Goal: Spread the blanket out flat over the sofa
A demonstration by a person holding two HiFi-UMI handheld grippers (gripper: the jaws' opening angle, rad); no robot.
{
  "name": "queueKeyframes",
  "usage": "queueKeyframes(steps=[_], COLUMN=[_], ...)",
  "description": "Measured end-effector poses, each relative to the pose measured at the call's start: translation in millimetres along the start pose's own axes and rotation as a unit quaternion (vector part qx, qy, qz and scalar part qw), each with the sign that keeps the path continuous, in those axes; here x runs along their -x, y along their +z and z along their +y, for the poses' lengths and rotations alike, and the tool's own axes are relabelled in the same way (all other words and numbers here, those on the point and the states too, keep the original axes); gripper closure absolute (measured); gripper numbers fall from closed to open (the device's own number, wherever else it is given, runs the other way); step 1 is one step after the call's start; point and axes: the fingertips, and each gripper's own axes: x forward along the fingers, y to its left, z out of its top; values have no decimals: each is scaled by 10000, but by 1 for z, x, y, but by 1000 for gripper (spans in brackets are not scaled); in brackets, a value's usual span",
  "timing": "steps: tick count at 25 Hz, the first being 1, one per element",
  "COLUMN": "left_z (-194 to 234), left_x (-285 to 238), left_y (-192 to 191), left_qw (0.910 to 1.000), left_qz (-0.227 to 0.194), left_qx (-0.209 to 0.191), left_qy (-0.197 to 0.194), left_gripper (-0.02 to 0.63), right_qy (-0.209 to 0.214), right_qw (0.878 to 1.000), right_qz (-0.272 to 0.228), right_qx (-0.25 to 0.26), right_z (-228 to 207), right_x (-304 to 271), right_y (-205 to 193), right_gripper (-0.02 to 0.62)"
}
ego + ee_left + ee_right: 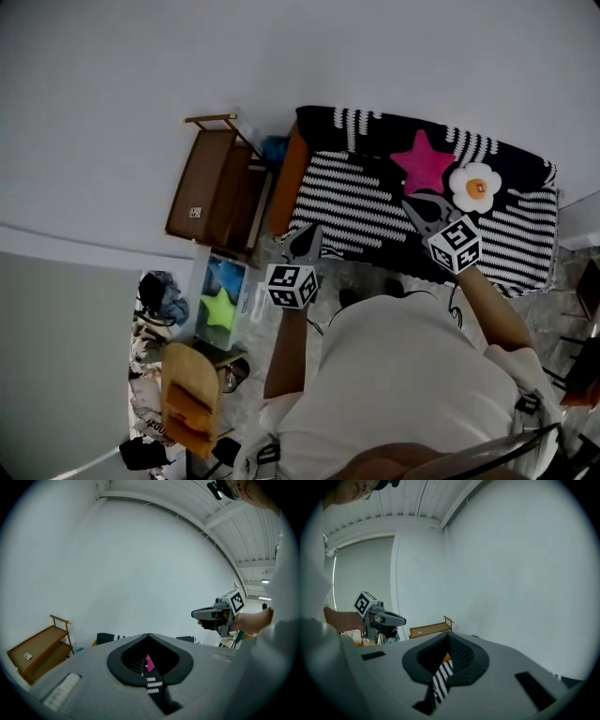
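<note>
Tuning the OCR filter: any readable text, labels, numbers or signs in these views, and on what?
No readable text in any view.
Sticker on the wooden shelf: too small to read.
Left marker cube and right marker cube: black-and-white square patterns only, no letters or digits.

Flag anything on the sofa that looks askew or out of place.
The blanket lies over the seat and back, but the orange sofa arm at the left end is bare. A pink star cushion and a flower cushion lie on top of the blanket.
</note>
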Motion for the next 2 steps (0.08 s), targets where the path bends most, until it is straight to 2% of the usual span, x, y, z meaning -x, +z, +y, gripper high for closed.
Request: queueKeyframes(steps=[2], left_z=[4], left_x=[1], left_y=[-1], left_qw=[10000], left_qz=[-2], left_qx=[14], left_qy=[4], left_gripper=[588], right_qy=[-3], right_qw=[10000], right_qz=[6], right_qx=[7], right_z=[2], right_x=[-3], right_y=[0], right_gripper=[594])
